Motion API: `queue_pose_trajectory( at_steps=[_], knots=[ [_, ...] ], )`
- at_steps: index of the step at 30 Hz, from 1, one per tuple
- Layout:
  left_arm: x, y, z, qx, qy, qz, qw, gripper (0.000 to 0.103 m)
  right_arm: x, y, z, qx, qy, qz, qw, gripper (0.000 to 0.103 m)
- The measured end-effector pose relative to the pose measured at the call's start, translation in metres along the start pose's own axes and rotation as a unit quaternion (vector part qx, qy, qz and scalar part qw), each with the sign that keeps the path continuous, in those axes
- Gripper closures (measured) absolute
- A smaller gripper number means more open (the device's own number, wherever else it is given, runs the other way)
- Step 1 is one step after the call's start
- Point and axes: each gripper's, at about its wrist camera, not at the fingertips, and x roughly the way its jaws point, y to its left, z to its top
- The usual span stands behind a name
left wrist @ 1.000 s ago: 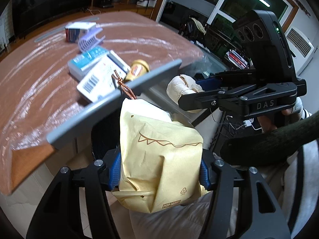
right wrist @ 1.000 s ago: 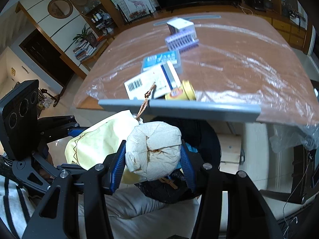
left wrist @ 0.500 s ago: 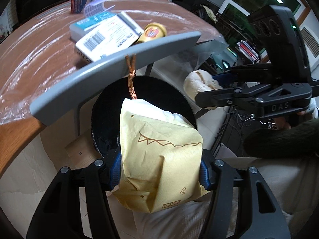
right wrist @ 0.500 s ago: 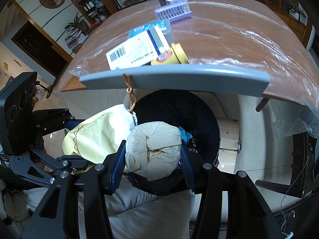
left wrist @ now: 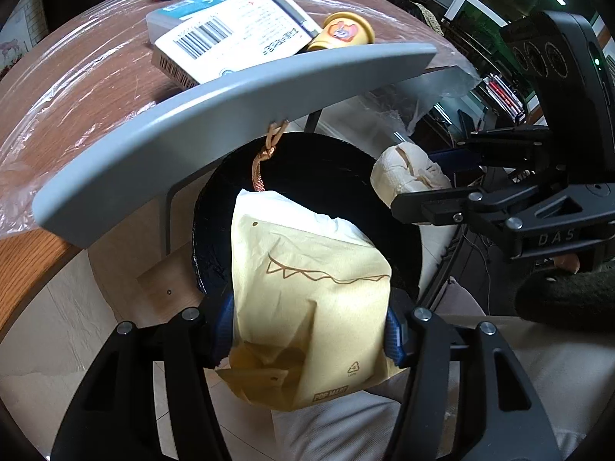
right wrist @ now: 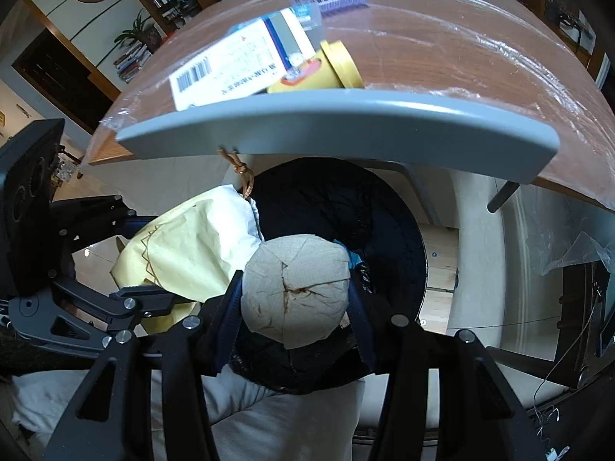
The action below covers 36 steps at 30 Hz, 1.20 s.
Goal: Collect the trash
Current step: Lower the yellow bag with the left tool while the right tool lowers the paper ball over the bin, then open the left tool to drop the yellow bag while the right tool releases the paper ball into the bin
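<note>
Left gripper (left wrist: 309,330): fingers clamped on the creased yellow paper bag (left wrist: 307,288), over the round black-lined bin (left wrist: 326,169).
Right gripper (right wrist: 294,305): fingers clamped on the crumpled beige paper ball (right wrist: 296,290), over the same bin.
Worktop (right wrist: 442,46): film-covered wood, beyond the bin.

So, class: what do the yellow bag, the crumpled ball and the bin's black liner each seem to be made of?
Yellow bag: probably matte paper or thin plastic; soft creases, printed recycling mark.
Crumpled ball: likely tissue or napkin paper; dull, wrinkled, stained.
Black liner: seemingly thin plastic film; glossy folds.
</note>
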Motion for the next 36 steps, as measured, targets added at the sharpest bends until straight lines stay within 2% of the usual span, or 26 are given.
queue_pose_trajectory(
  at_steps=[23, 36],
  knots=[
    [0.050, 0.015, 0.011, -0.011, 0.039, 0.027, 0.9988, 0.043, 0.045, -0.011, 0.001, 0.029, 0.036, -0.032, 0.998, 0.053],
    [0.060, 0.015, 0.010, -0.003, 0.039, 0.043, 0.9983, 0.043, 0.055, -0.016, 0.000, 0.050, 0.043, -0.033, 0.997, 0.053]
  ],
)
